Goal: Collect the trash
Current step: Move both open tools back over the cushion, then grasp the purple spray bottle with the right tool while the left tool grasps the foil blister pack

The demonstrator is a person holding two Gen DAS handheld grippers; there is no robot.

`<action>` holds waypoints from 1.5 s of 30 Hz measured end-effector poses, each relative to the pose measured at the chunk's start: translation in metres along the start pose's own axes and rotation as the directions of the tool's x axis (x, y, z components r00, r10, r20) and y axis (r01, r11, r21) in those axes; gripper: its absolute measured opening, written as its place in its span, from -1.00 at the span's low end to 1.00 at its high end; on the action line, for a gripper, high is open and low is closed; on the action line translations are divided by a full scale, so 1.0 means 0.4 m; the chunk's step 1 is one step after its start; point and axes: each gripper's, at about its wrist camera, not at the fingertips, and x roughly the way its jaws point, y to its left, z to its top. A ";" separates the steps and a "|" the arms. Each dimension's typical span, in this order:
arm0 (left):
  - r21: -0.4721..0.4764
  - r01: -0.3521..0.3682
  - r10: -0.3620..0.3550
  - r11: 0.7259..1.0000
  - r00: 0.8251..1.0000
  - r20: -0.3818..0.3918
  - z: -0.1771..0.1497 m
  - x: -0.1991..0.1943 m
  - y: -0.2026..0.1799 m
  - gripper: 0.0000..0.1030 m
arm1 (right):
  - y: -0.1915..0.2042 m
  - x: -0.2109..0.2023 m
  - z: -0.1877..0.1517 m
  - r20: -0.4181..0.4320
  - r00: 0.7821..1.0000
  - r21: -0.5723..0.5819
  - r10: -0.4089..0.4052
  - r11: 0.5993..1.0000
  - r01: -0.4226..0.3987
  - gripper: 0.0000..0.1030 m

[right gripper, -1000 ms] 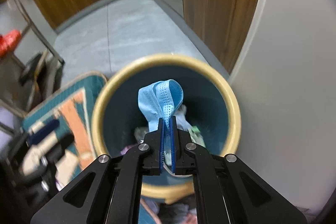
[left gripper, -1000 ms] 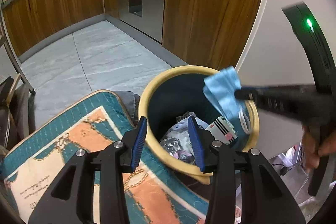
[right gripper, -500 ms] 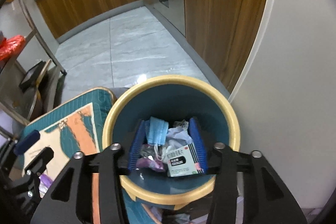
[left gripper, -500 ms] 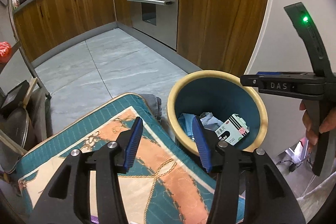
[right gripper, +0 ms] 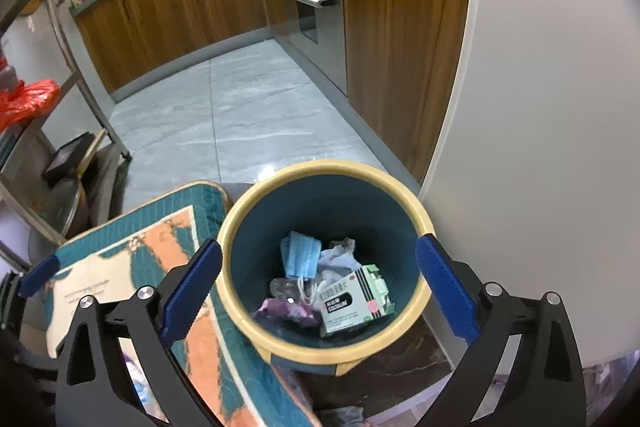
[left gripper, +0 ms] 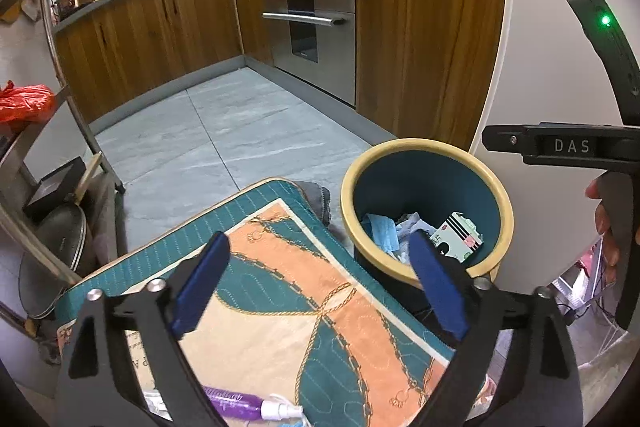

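Having dropped the blue face mask [right gripper: 300,257] into the trash bin [right gripper: 240,311], my right hand-held gripper [right gripper: 318,285] hangs wide and empty, freeing it for the purple spray bottle [left gripper: 236,399].

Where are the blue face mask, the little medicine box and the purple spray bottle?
blue face mask [right gripper: 301,254], right wrist view, pleated middle.
medicine box [right gripper: 352,303], right wrist view, printed face.
purple spray bottle [left gripper: 232,399], left wrist view, purple body.

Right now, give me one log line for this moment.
left gripper: open, empty | right gripper: open above bin | blue mask: in bin | purple spray bottle: on mat
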 end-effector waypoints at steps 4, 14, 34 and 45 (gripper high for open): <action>0.010 -0.012 0.012 1.000 1.000 0.007 -0.016 -0.031 0.006 0.88 | 0.015 -0.025 -0.011 0.008 1.000 -0.019 -0.009 1.000 0.009 0.90; -0.042 -0.085 0.085 0.996 0.996 -0.002 -0.071 -0.107 0.108 0.89 | 0.087 -0.049 -0.017 0.009 1.000 -0.049 0.018 0.999 -0.018 0.90; -0.283 -0.327 0.293 0.902 0.943 -0.156 -0.233 -0.200 0.431 0.89 | 0.370 0.016 -0.096 -0.138 0.982 -0.145 0.127 0.978 -0.147 0.90; -0.344 -0.418 0.345 0.841 0.904 -0.254 -0.326 -0.227 0.555 0.89 | 0.588 0.105 -0.216 -0.309 0.939 -0.376 0.154 0.887 -0.269 0.90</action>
